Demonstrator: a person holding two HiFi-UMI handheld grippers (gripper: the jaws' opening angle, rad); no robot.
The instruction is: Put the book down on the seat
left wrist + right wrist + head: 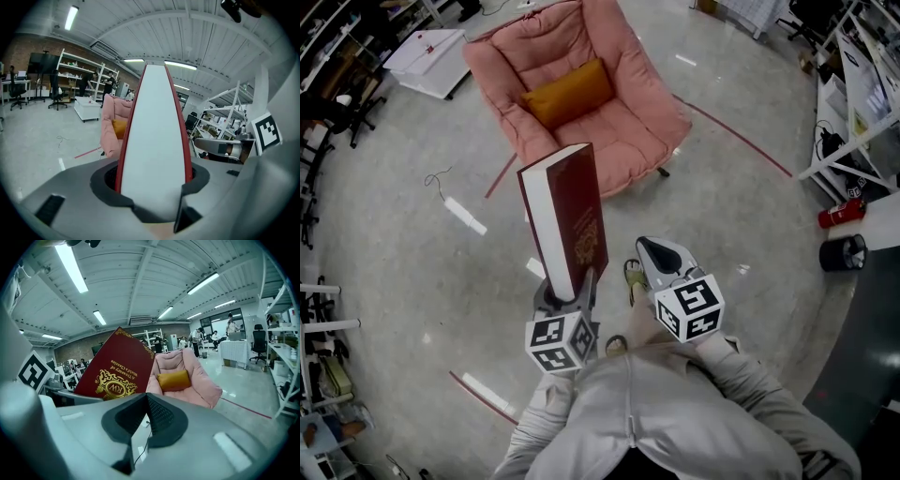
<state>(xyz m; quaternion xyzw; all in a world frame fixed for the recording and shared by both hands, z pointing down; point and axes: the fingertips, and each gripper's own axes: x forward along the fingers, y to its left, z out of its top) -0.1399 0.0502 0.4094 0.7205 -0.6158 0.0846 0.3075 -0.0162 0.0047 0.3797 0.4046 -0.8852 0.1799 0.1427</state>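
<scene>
Book (567, 220) – upright in left hand-held gripper (566, 291)

Around you spreads a grey polished floor (384, 244) crossed by red tape lines (741, 145). A low white cabinet (427, 61) sits near its far left edge, white shelving (853, 103) along its right edge, with a red fire extinguisher (841, 214) lying just beside it. Overhead, strip lights (70, 268) run across a white ribbed ceiling (154, 33); a brick wall (28, 47) closes the far side.

Bare floor (394, 244) left open up to the pink armchair (628, 122), back of its seat taken by an orange cushion (567, 94), front part free, white box (427, 56) kept well aside
</scene>
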